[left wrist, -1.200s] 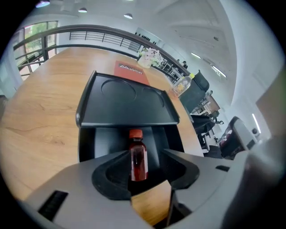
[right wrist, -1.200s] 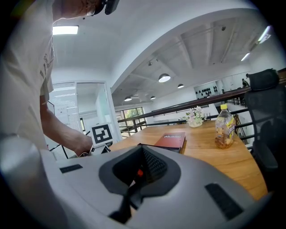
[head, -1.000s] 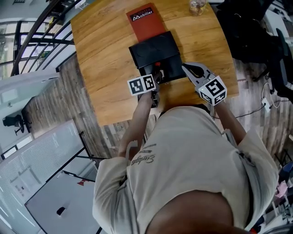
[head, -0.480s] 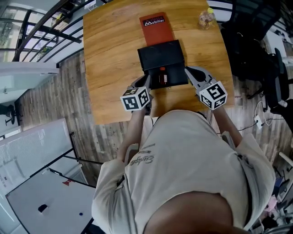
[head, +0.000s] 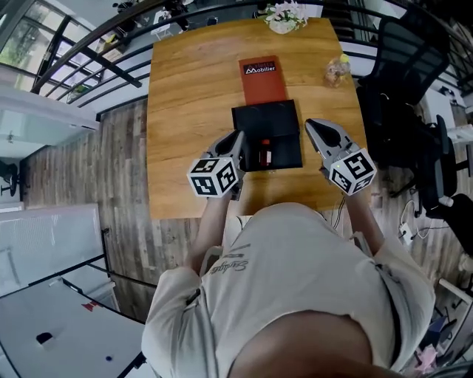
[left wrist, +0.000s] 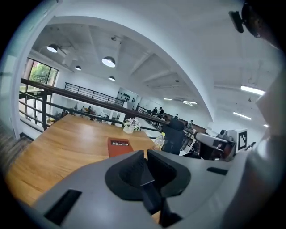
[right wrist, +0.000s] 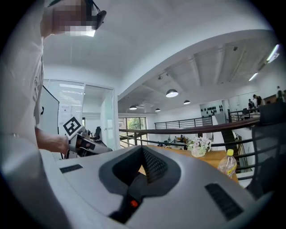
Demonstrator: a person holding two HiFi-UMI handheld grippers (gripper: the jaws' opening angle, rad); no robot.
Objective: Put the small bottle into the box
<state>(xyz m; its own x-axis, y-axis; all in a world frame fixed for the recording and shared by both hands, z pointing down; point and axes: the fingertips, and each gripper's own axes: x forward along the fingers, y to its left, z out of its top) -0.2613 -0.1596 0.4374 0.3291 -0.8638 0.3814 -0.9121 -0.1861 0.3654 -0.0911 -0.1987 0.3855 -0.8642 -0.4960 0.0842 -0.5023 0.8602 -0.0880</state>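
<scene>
well, the left gripper (head: pixel 239 136) is squeezed tight on nothing, and so is the right gripper (head: pixel 309 123). the small bottle (head: pixel 264 153) lies inside the black box (head: pixel 284 118), between the two. it lies long-ways, with its red end pointing away from the person. the left gripper is nearer to it.

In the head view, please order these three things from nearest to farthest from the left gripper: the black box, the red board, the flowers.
1. black box: just to the right of the left gripper, beside its tips.
2. red board: beyond the box, touching its far side.
3. flowers: at the far edge of the table.
</scene>
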